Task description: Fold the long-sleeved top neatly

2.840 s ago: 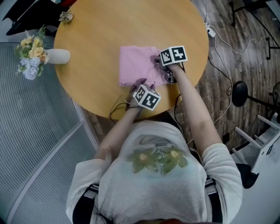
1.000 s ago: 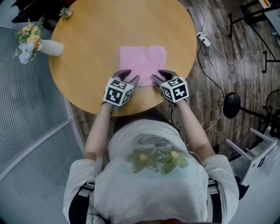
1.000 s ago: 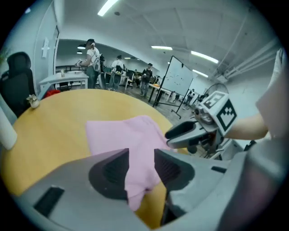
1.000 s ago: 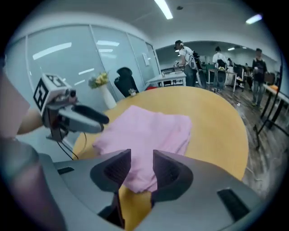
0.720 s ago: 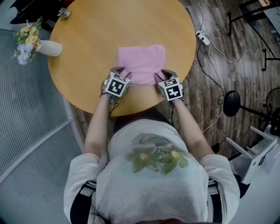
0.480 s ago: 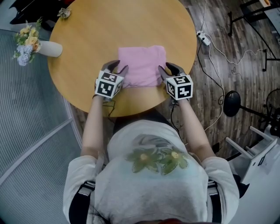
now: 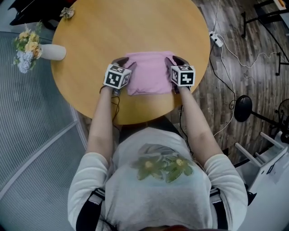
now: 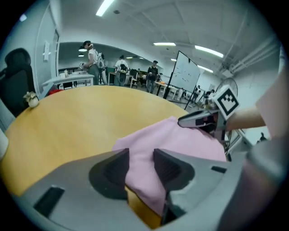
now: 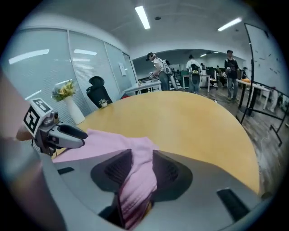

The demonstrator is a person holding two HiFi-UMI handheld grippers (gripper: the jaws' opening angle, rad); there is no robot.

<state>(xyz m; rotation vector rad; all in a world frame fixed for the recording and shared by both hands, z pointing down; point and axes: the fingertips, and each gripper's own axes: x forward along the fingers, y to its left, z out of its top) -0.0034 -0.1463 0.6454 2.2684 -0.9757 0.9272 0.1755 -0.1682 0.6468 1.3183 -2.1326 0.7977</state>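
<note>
The pink long-sleeved top (image 7: pixel 150 74) lies folded into a thick rectangle on the round wooden table (image 7: pixel 135 27). My left gripper (image 7: pixel 123 62) is at its left edge. In the left gripper view that gripper (image 8: pixel 141 155) has the top's smooth edge (image 8: pixel 149 144) lying between its parted pads, with no squeeze showing. My right gripper (image 7: pixel 174 61) is at the right edge. Its jaws have just been closing, and in the right gripper view the gripper (image 9: pixel 142 158) has the fabric (image 9: pixel 140 176) bunched in pleats between its pads.
A white vase of flowers (image 7: pixel 34 49) stands at the table's left rim. A small dried-flower piece (image 7: pixel 67 13) lies at the far edge. Cables (image 7: pixel 226 45) and a black stand base (image 7: pixel 244 108) are on the wood floor to the right.
Both grippers left the top's near edge, swung out to its two sides, then came in along them. The top's side edges now sit between the jaws.
</note>
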